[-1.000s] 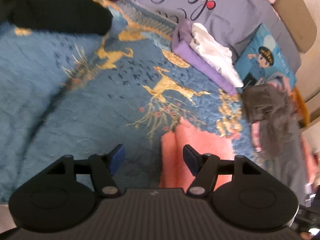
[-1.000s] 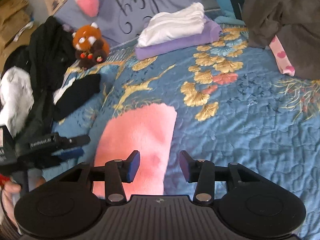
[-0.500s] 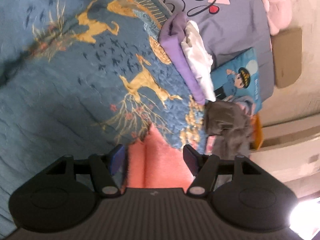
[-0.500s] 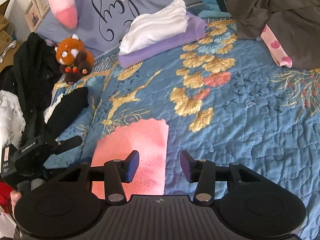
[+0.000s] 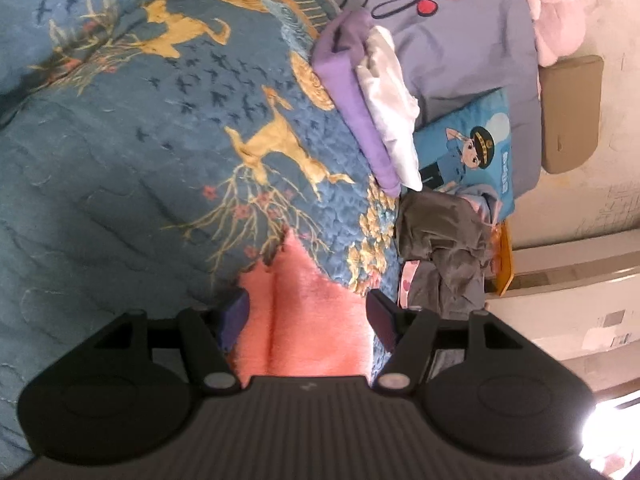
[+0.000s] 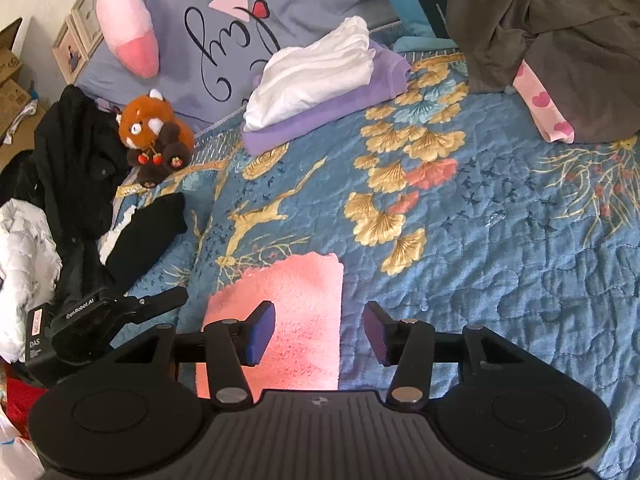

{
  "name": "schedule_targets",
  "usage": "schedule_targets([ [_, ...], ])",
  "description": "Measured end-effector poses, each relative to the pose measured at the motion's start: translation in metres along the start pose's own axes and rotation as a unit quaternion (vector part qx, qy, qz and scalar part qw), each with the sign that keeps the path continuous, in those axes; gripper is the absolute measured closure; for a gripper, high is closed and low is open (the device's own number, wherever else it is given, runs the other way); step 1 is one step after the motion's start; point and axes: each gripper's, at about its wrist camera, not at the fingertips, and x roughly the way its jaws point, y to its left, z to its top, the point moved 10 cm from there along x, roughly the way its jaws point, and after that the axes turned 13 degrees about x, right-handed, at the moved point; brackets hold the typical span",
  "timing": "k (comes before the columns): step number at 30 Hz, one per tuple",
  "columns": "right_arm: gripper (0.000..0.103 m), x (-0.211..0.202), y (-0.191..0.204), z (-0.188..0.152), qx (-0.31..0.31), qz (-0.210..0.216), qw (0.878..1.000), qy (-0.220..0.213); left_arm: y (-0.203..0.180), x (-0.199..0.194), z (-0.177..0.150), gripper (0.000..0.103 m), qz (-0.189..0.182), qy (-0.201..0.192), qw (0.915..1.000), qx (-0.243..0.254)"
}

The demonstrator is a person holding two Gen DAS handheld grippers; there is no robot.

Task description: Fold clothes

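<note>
On the bed: blue quilt (image 6: 460, 240) with gold deer, pink fleece garment (image 6: 292, 320) lying flat at the near edge.
Left gripper (image 5: 308, 316): jaws wide, pink fleece between them, pads not pressing it.
Right gripper (image 6: 320, 332): jaws apart and just been opening, hovering over the fleece's right edge, nothing pinched.
Folded stack: white garment (image 6: 316, 76) on purple garment (image 6: 320, 116), by the lilac pillow (image 6: 224, 40).
Far right: grey clothes heap (image 6: 552, 40).
</note>
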Motion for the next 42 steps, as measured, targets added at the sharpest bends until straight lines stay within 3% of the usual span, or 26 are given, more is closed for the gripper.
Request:
schedule_targets([
  [3, 0.054, -0.002, 0.0, 0.0, 0.002, 0.002, 1.0, -0.002, 0.001, 0.001, -0.002, 0.036, 0.027, 0.003, 0.9996, 0.011],
  [7, 0.053, -0.001, -0.001, -0.001, 0.002, 0.003, 1.0, 0.002, 0.003, -0.008, 0.001, 0.036, 0.033, -0.01, 0.9993, 0.014],
  [14, 0.053, 0.002, -0.001, -0.004, 0.002, 0.003, 1.0, 0.008, 0.009, 0.009, -0.006, 0.038, 0.034, 0.022, 0.9992, 0.001],
  [24, 0.053, 0.003, -0.002, -0.004, 0.004, 0.001, 1.0, 0.008, -0.003, 0.006, -0.001, 0.064, 0.027, 0.005, 0.9995, 0.015],
  [26, 0.053, 0.004, -0.003, -0.005, 0.003, 0.0, 1.0, 0.01, -0.007, 0.007, 0.001, 0.071, 0.023, 0.005, 0.9995, 0.023],
  [28, 0.053, 0.005, -0.003, -0.006, 0.003, -0.001, 1.0, 0.011, -0.013, 0.011, 0.002, 0.085, 0.021, 0.011, 0.9991, 0.034],
  [31, 0.053, 0.003, -0.006, -0.005, 0.005, -0.001, 1.0, 0.01, -0.023, 0.02, 0.002, 0.093, 0.022, 0.022, 0.9981, 0.054],
  [36, 0.053, -0.001, -0.013, -0.002, 0.014, -0.002, 1.0, 0.005, -0.039, 0.032, 0.003, 0.093, 0.038, 0.032, 0.9947, 0.09],
  [42, 0.052, -0.006, -0.011, -0.005, 0.003, 0.008, 1.0, 0.008, -0.032, 0.04, 0.022, 0.093, 0.079, 0.019, 0.9924, 0.092],
])
